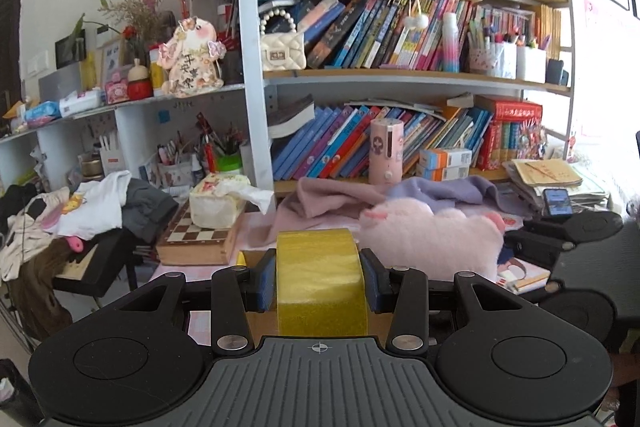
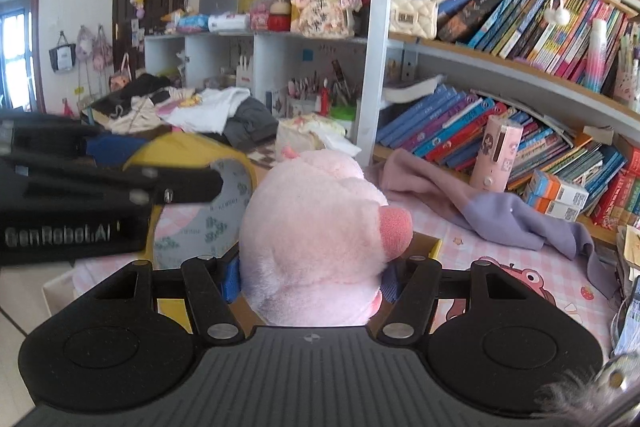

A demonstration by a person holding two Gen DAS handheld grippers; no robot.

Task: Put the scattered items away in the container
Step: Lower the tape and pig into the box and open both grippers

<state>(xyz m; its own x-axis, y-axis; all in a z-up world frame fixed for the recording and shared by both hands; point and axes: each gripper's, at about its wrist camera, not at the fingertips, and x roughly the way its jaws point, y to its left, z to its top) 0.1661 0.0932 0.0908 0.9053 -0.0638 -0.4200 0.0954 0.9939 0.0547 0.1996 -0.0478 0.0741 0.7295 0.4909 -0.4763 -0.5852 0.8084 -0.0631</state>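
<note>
Tape roll [image 1: 322, 279], glittery yellow, sits clamped edge-on between the blue pads of your left gripper [image 1: 320, 283], carried above the worktop [image 2: 500, 255]. Plush pig [image 2: 316, 227] is squeezed in your right gripper [image 2: 310, 283], with most of its bulk bulging out ahead of the pads.

Risks, near to far:
- The roll's smooth side faces could let it pivot or slide out if you tilt.
- The plush grip is on compressible fur, so a quick swing may let the pig creep forward and drop.
- Both grippers travel close together; the left one fills the left of the right view, beside the pig. A clash could knock either load loose.
- Only the yellow box [image 2: 430, 247] edge shows under the pig, so you release partly blind.
- A low pass could catch the cloth [image 1: 344, 193] beyond.
</note>
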